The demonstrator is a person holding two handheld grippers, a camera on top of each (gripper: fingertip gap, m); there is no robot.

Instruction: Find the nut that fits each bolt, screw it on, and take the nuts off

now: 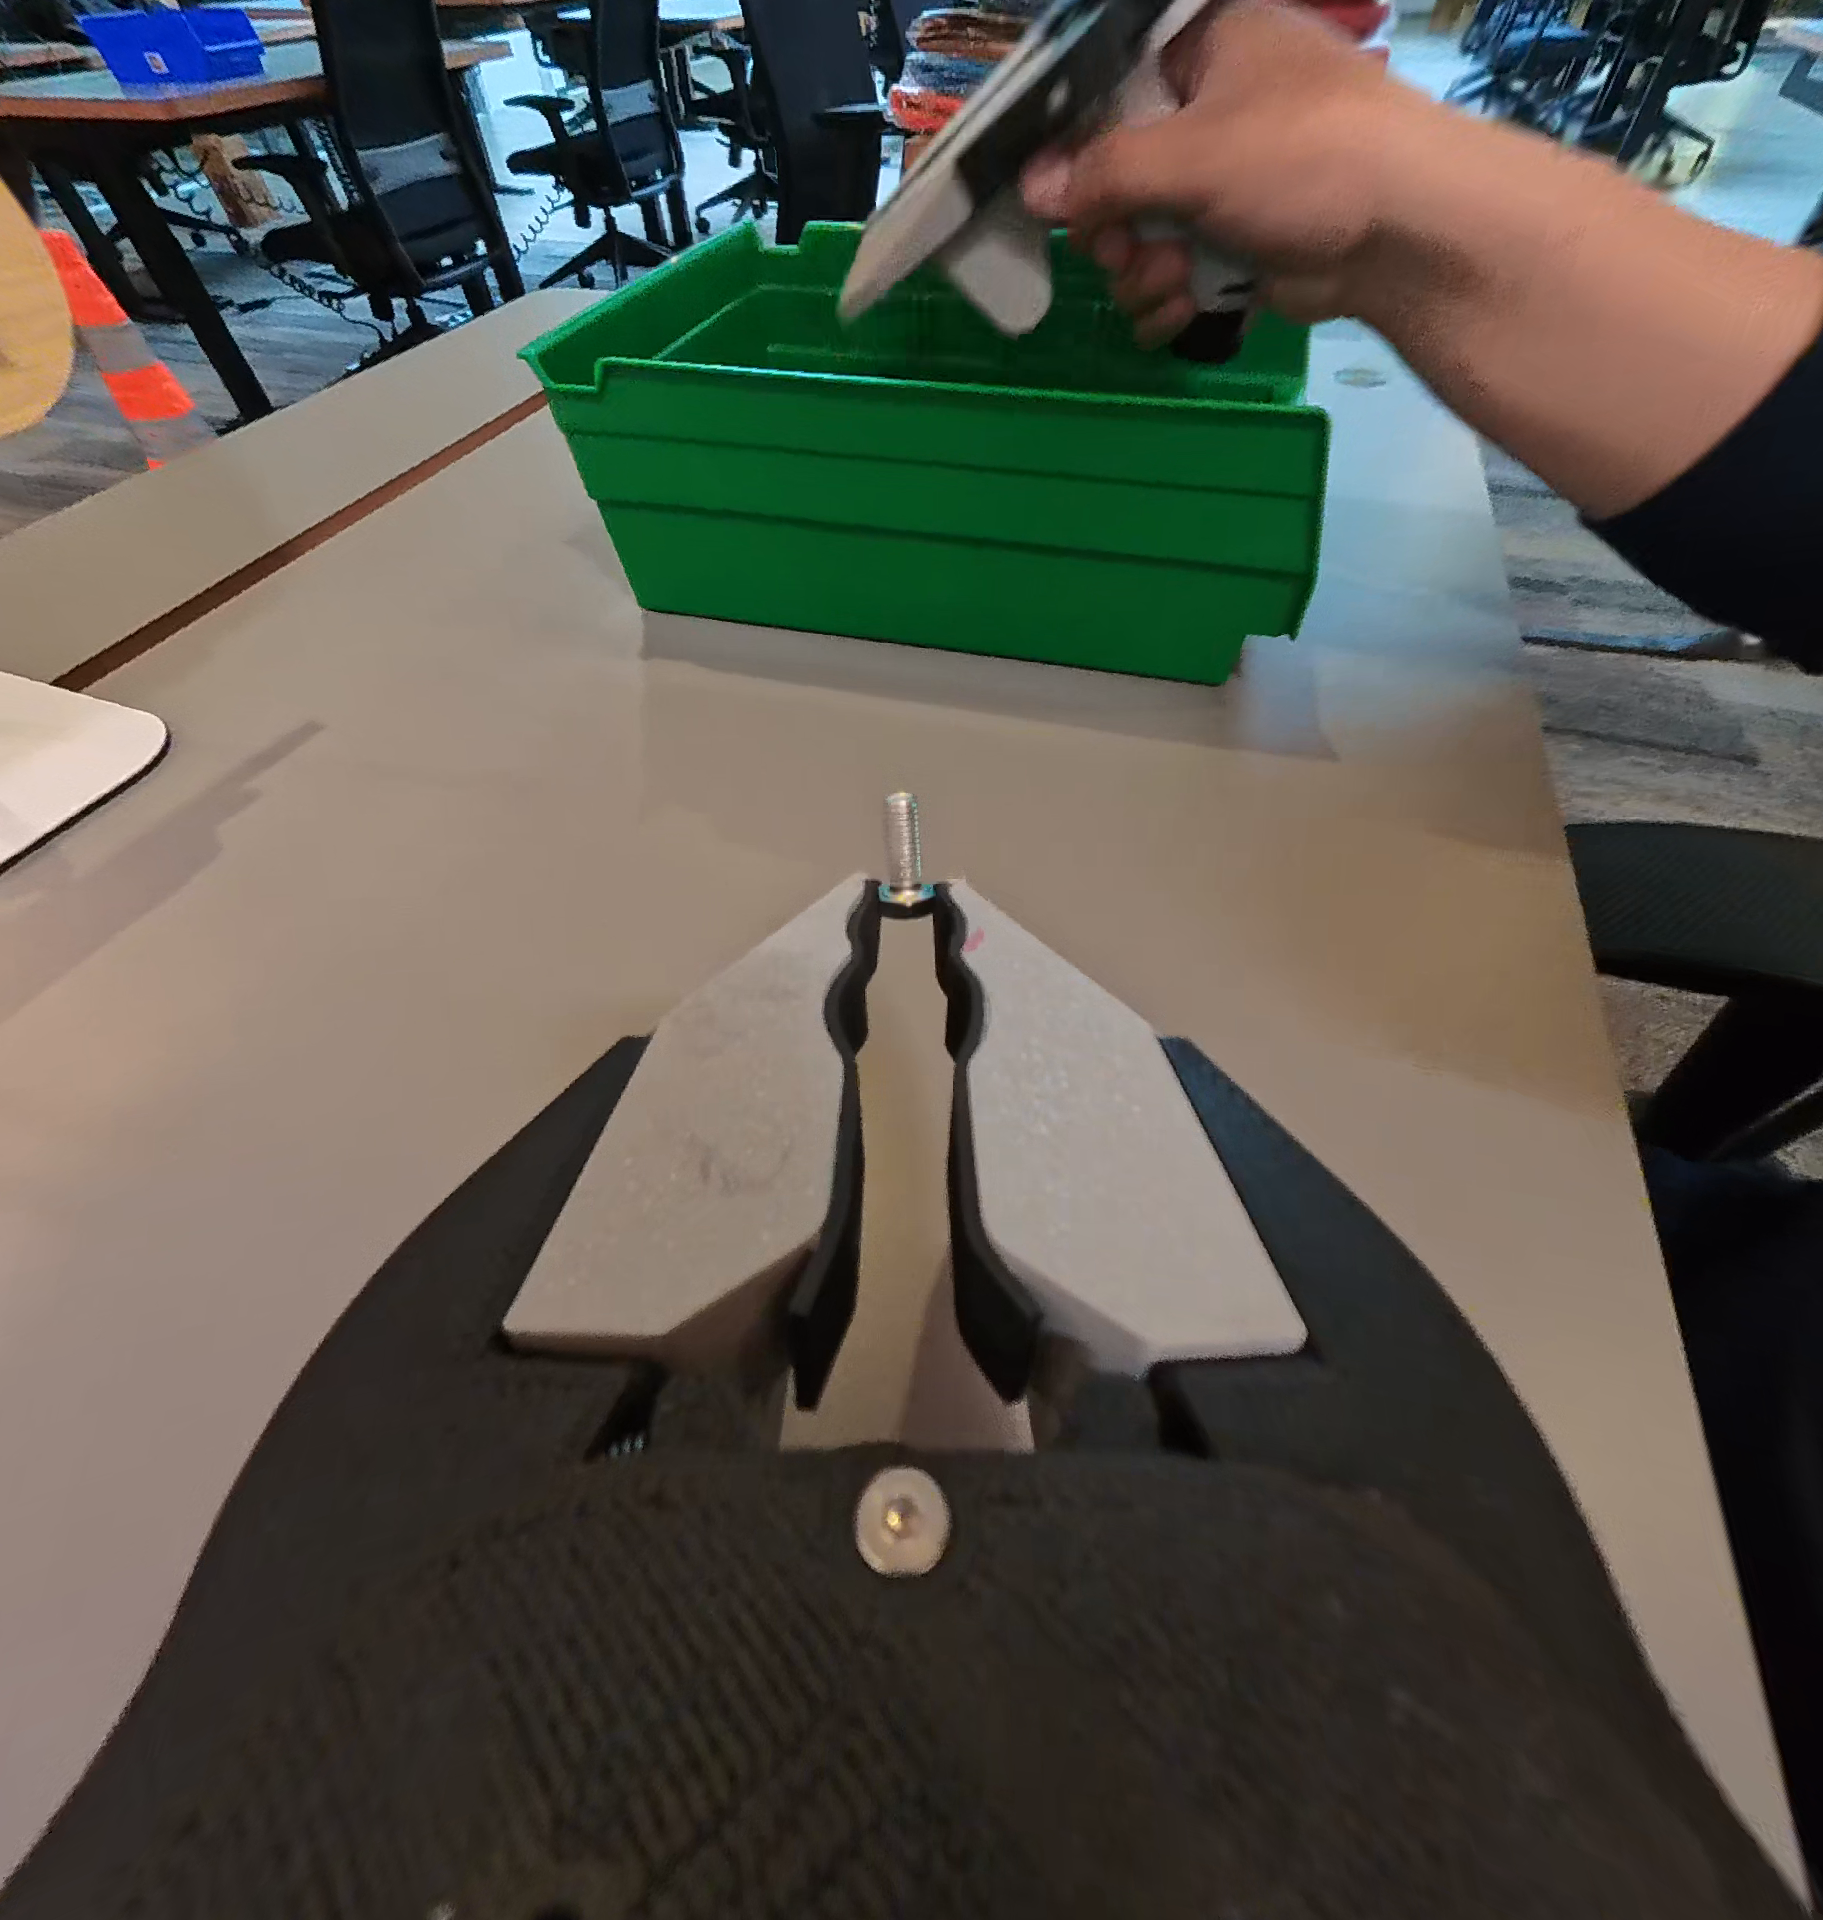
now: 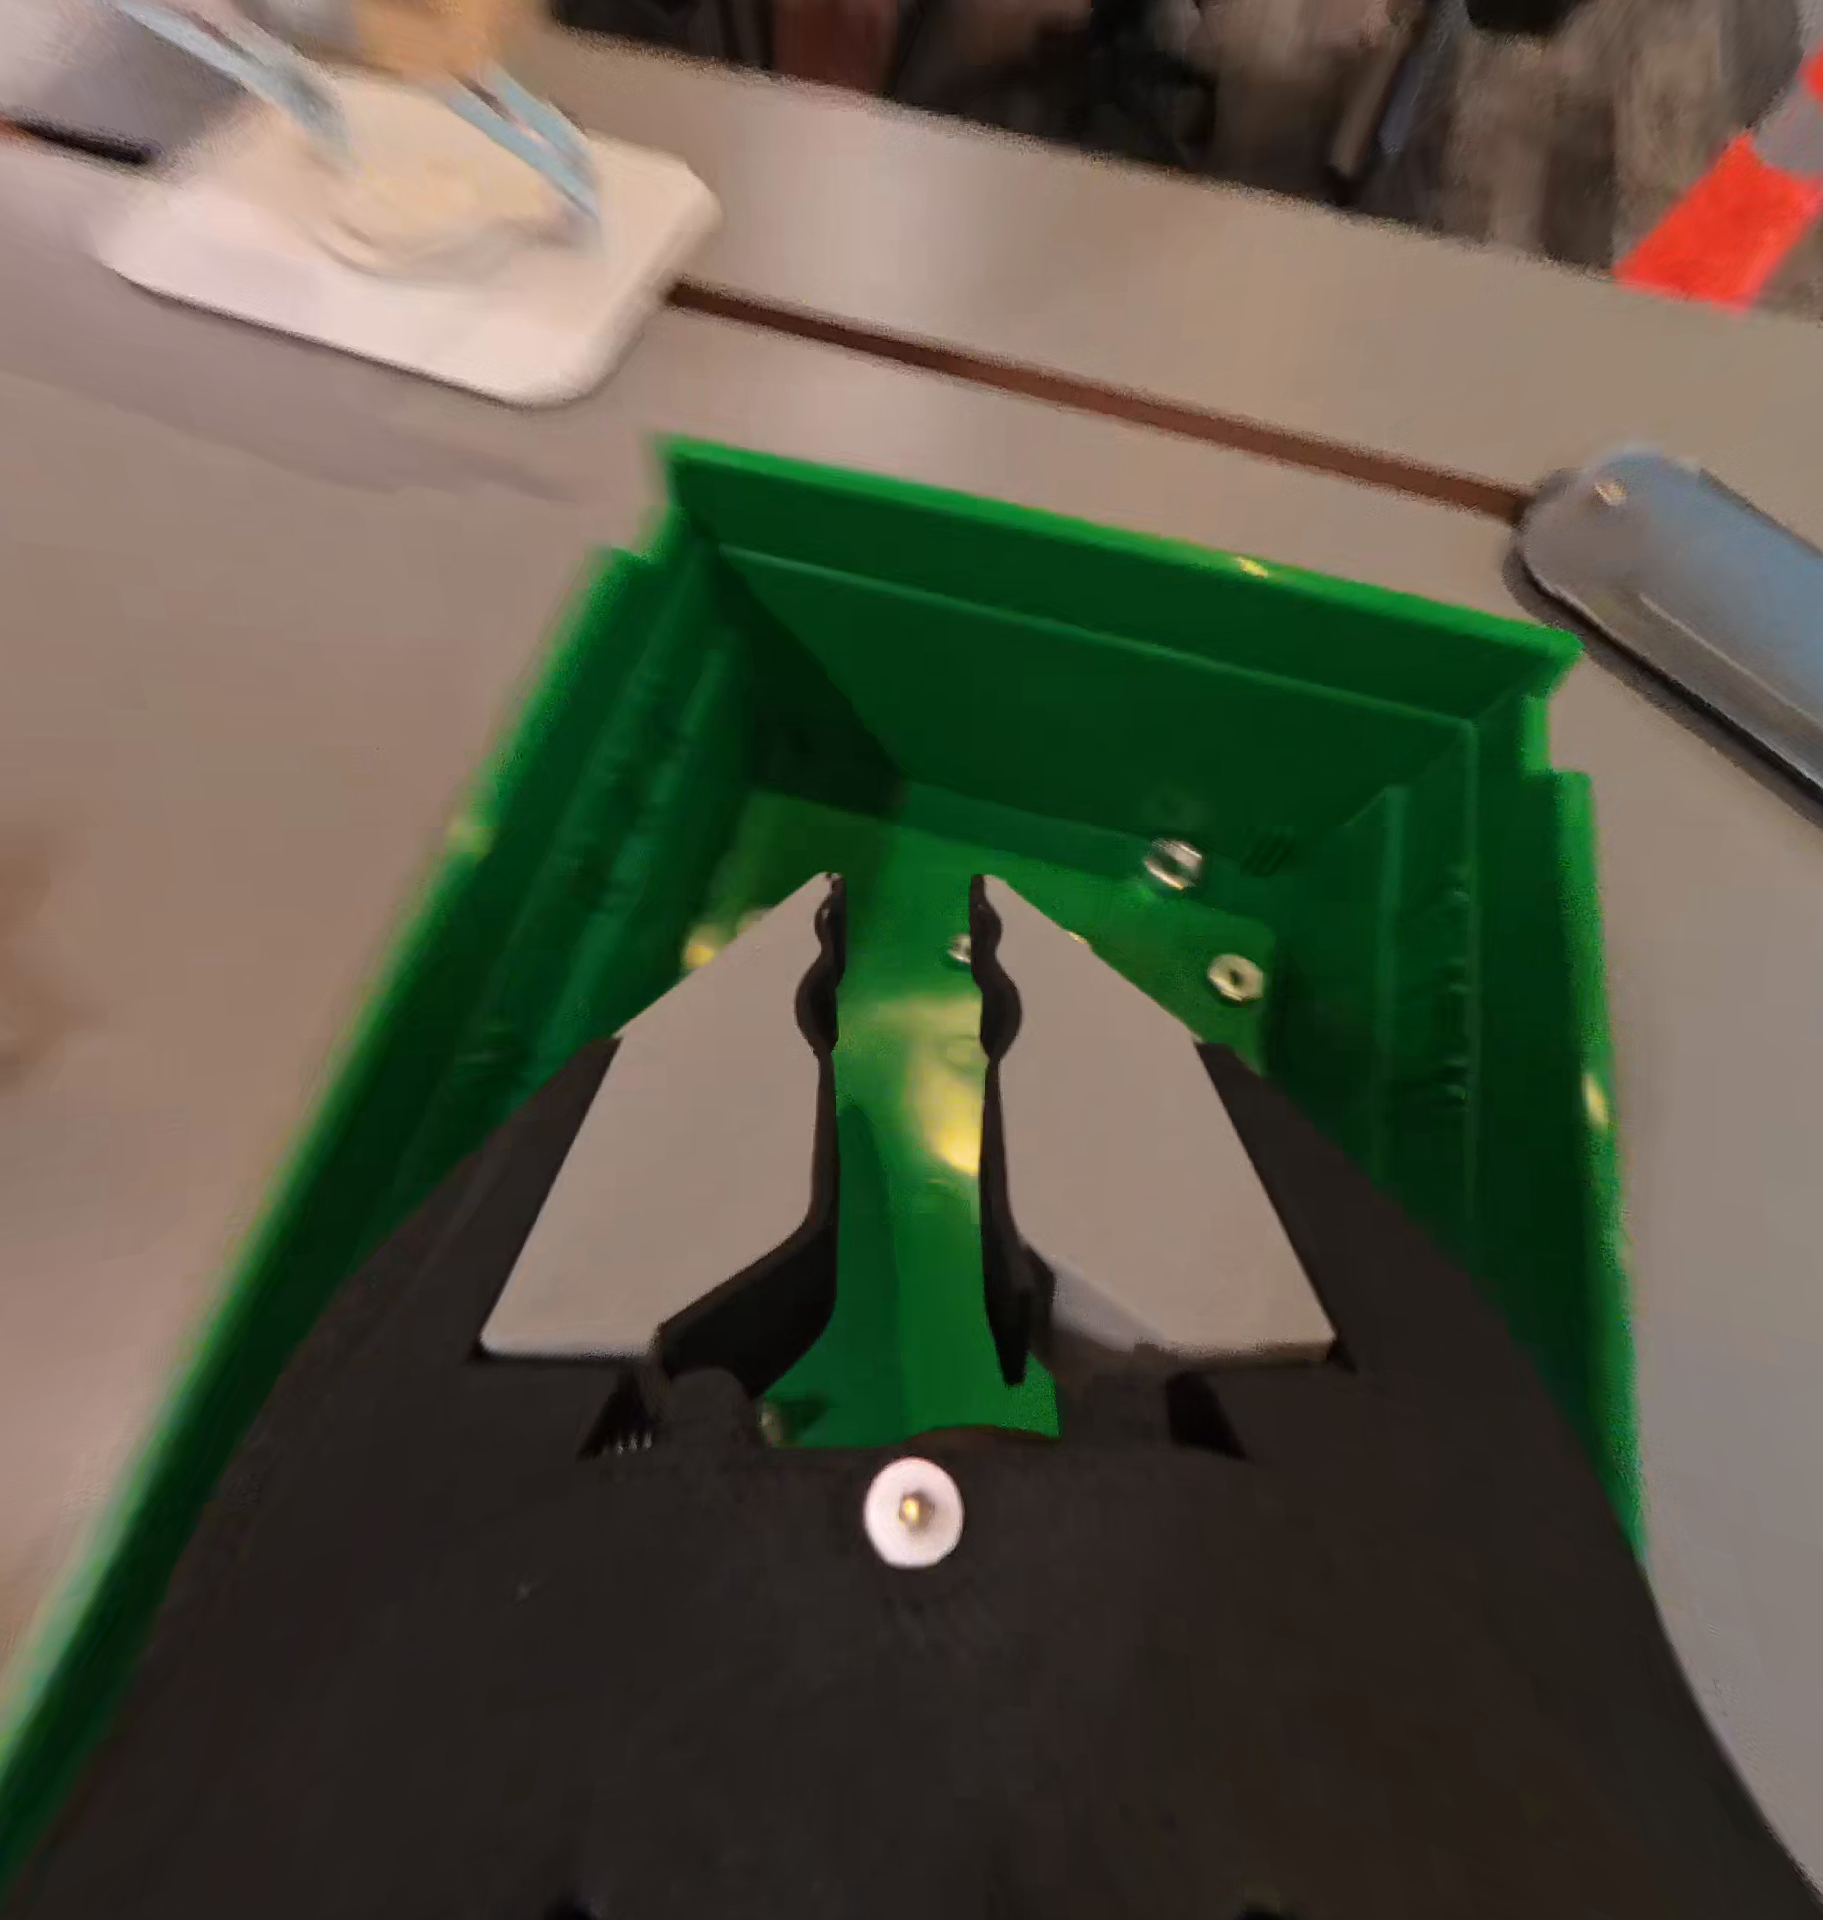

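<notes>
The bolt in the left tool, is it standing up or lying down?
Standing up. The left tool pinches the bolt by its head, threads pointing up.

Bolt [image 1: 902, 844] head hidden between fingers [image 1: 865, 935]; bin [image 2: 1094, 613] motion-blurred

Glossy green plastic bin [image 1: 938, 540]; shiny threaded metal bolt [image 1: 901, 836].

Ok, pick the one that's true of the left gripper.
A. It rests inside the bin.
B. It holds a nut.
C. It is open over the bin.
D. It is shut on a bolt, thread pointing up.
D: the left gripper pinches the head of a bolt above the table, while the right gripper hangs open over the bin.
</notes>
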